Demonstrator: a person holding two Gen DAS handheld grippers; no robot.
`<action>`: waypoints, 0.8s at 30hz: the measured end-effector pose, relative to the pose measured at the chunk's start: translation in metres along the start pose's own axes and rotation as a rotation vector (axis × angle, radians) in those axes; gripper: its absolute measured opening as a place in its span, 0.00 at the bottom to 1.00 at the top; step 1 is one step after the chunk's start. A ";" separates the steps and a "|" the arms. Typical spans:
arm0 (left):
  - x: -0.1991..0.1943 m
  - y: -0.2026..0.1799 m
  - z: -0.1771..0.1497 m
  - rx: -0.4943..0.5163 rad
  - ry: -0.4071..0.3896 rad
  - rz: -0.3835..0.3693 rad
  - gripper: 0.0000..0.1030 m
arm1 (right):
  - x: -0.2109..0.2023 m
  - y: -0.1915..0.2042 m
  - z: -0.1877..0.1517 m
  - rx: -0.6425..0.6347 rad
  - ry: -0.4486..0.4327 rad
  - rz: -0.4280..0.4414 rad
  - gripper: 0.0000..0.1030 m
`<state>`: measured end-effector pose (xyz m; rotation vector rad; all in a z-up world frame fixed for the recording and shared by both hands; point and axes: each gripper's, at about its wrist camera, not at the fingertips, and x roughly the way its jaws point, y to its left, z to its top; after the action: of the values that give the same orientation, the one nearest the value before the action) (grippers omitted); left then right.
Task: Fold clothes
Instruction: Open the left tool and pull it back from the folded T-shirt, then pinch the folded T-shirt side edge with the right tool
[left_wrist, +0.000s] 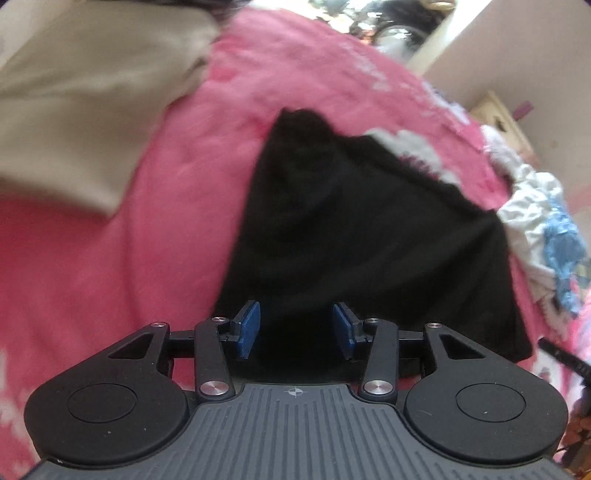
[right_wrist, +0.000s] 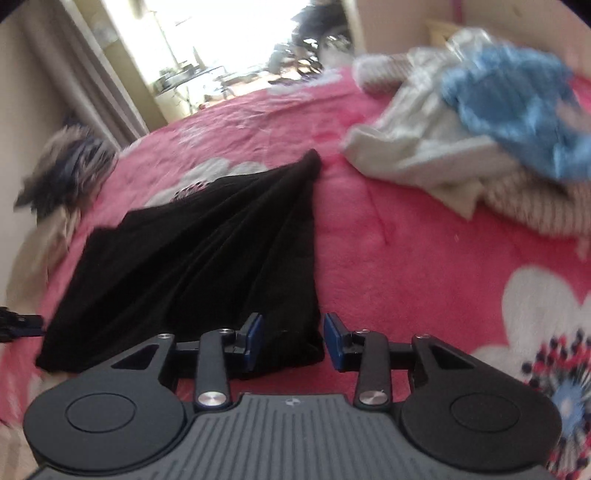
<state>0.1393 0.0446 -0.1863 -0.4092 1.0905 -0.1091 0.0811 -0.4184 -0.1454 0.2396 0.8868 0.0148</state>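
Note:
A black garment (left_wrist: 354, 236) lies spread flat on the pink flowered blanket (left_wrist: 147, 258). My left gripper (left_wrist: 296, 328) is open over the garment's near edge, blue pads apart, with black cloth showing between them. In the right wrist view the same black garment (right_wrist: 207, 251) fans out toward a pointed far corner. My right gripper (right_wrist: 293, 341) is open at the garment's near right corner, and that corner lies between its pads.
A beige garment (left_wrist: 85, 110) lies at the left on the blanket. A heap of white, blue and striped clothes (right_wrist: 476, 133) sits at the far right. A dark furry bundle (right_wrist: 70, 166) rests at the bed's left edge, a bright doorway (right_wrist: 221, 48) beyond. The pink blanket (right_wrist: 424, 258) is bare to the right.

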 end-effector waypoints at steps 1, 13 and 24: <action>0.001 0.003 -0.004 -0.013 0.003 0.023 0.42 | 0.000 0.006 0.000 -0.032 -0.005 -0.022 0.39; 0.012 0.027 -0.017 -0.126 -0.069 0.100 0.41 | -0.006 0.027 -0.021 -0.026 0.004 -0.067 0.37; 0.021 0.019 -0.036 -0.088 -0.176 0.173 0.42 | -0.012 0.023 -0.036 0.040 -0.010 -0.091 0.37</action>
<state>0.1149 0.0465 -0.2251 -0.3939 0.9544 0.1268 0.0478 -0.3895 -0.1537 0.2360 0.8878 -0.0885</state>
